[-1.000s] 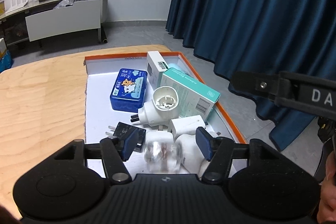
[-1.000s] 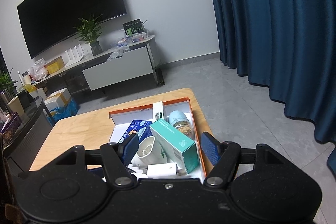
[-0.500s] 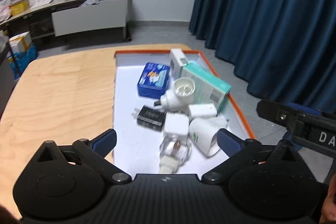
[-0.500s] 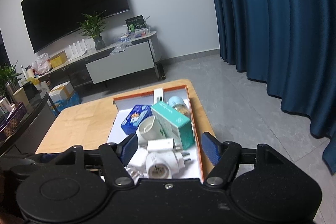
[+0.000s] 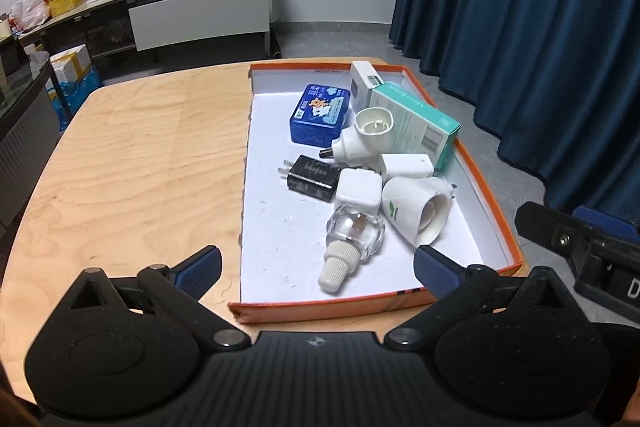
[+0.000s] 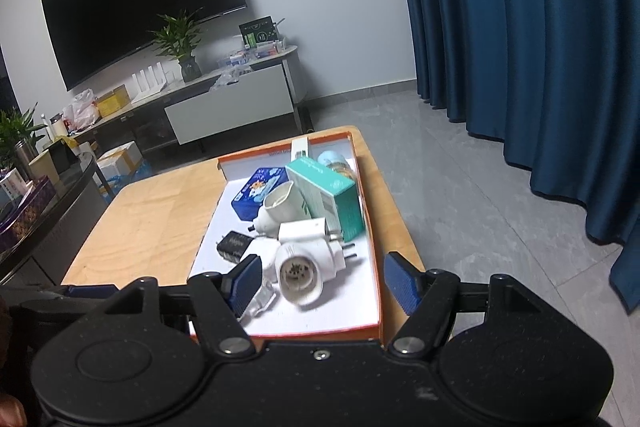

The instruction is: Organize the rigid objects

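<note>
Left wrist view: my left gripper (image 5: 316, 267) has just spread its fingers wide, empty, near the orange box (image 5: 472, 163) on the bench (image 5: 132, 163). Glass bottle (image 5: 352, 239) lies inside. Right gripper (image 6: 320, 285) fingers half-spread, empty. Next, I judge: pick another item.

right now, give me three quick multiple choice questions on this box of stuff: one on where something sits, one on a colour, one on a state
1. Where does the clear glass bottle with the white ribbed cap lie?
A. on the bare wooden table
B. inside the orange-rimmed cardboard box
C. on the floor

2. What colour is the flat tin with the cartoon print?
A. blue
B. red
C. yellow

3. How do the left tongs stand?
A. shut on the bottle
B. shut on nothing
C. open, holding nothing

Answers: 1 B, it rests on the box's white floor; 2 A, its lid and sides are blue; 3 C, both pads stand wide apart, clear of everything.
</note>
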`<state>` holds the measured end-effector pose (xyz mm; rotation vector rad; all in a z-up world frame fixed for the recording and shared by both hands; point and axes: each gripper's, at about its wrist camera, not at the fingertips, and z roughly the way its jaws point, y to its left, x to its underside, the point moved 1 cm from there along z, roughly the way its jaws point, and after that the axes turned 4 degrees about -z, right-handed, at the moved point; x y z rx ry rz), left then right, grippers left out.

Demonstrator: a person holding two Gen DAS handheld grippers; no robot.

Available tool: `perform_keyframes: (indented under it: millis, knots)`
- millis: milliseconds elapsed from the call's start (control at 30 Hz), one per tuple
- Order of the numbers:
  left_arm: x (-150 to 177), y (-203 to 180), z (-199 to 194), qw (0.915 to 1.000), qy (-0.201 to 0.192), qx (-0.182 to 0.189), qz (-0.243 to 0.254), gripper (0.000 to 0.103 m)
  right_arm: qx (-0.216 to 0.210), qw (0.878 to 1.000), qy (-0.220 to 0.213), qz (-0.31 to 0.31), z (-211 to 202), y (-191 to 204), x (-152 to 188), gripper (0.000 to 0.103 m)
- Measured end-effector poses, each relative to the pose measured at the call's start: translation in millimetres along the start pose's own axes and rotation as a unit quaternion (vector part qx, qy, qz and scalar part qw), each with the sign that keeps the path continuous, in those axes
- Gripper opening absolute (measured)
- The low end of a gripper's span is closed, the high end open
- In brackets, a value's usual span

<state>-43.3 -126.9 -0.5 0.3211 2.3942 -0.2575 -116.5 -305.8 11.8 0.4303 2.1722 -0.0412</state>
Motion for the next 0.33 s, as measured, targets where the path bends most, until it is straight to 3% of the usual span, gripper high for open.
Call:
perform_keyframes:
  millis: [333]
  knots:
    - [3.9, -1.8, 0.8, 0.9999, 0.008, 0.010, 0.010, 0.103, 0.001, 1.000, 0.002, -0.004, -4.4, 1.4, 5.3, 0.082]
